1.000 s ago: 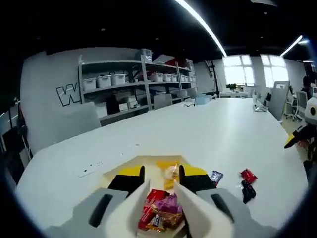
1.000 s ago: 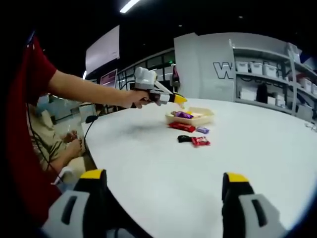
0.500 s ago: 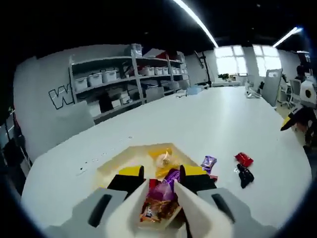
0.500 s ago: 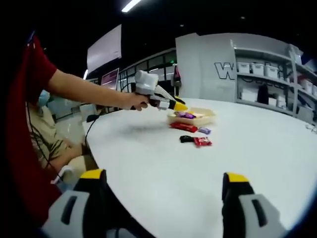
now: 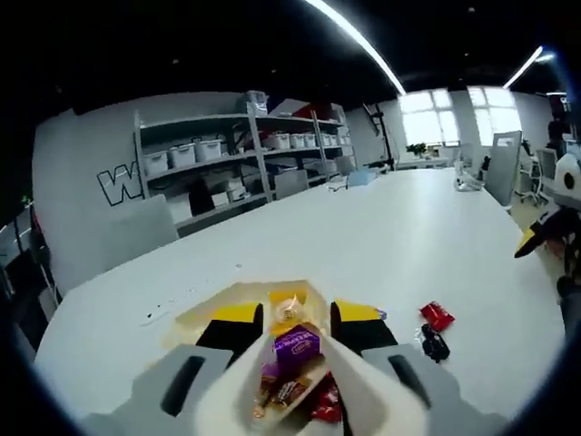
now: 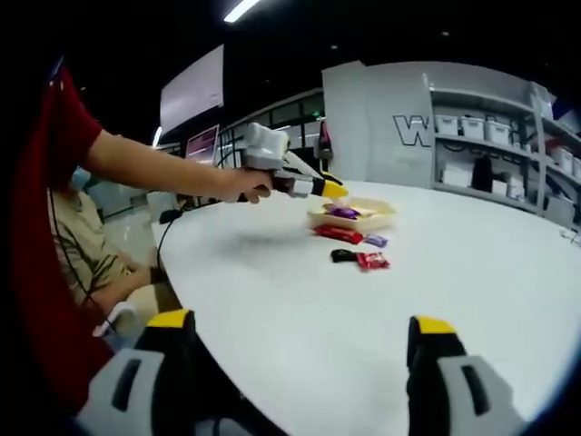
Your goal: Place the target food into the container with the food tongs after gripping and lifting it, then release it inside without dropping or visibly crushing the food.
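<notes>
Purple candy [image 5: 295, 346] sits clamped in my left tool [image 5: 289, 338] above the container [image 5: 211, 313]; light, crinkly, slippery; my right tool [image 6: 300, 350] stands apart.

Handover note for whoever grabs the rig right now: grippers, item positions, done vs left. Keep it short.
Left gripper: holds white food tongs, poised over the container. A purple-wrapped snack shows between the tong arms; whether it is gripped or just lying in the container, I cannot tell.
Right gripper: open, empty, well back from the work.
Container also holds a yellow-wrapped candy. Loose on the table: red packet, black packet, long red packet, small purple packet.
Done: some snacks in. Left: loose packets.
</notes>
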